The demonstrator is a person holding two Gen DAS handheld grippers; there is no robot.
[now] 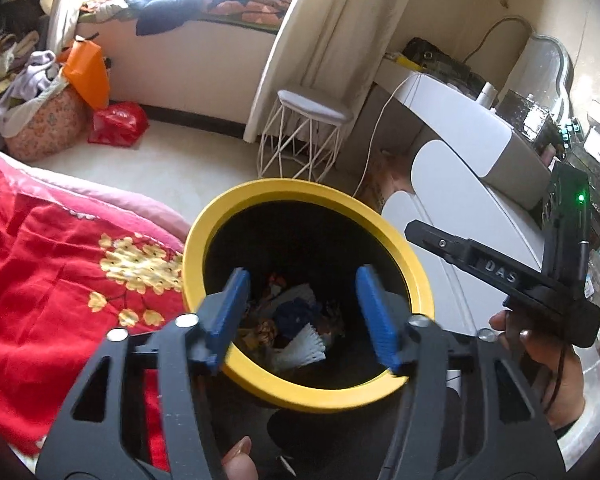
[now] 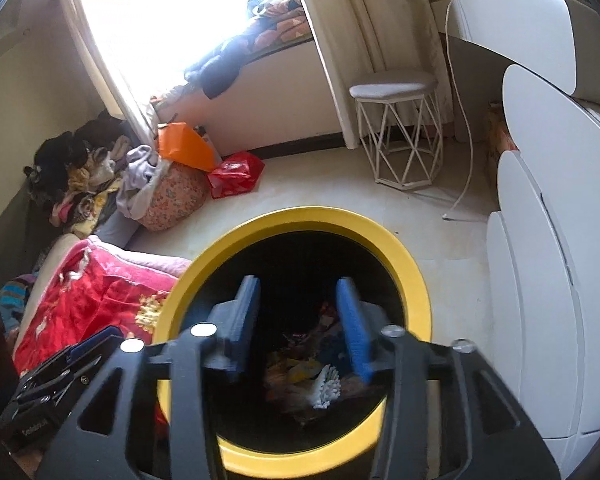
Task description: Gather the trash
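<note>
A black bin with a yellow rim (image 1: 296,192) stands on the floor below both grippers; it also shows in the right wrist view (image 2: 414,276). Inside lie mixed wrappers and a white shuttlecock (image 1: 304,350), also seen in the right wrist view (image 2: 327,386). My left gripper (image 1: 304,312) is open and empty above the bin's mouth. My right gripper (image 2: 300,320) is open and empty above the bin too. The right gripper's body (image 1: 500,276) shows at the right of the left wrist view.
A bed with a red flowered blanket (image 1: 60,272) lies left of the bin. A white wire stool (image 1: 304,136), a white dresser (image 2: 548,280), an orange bag (image 1: 88,72), a red bag (image 1: 118,122) and piled clothes (image 2: 84,176) stand around the floor.
</note>
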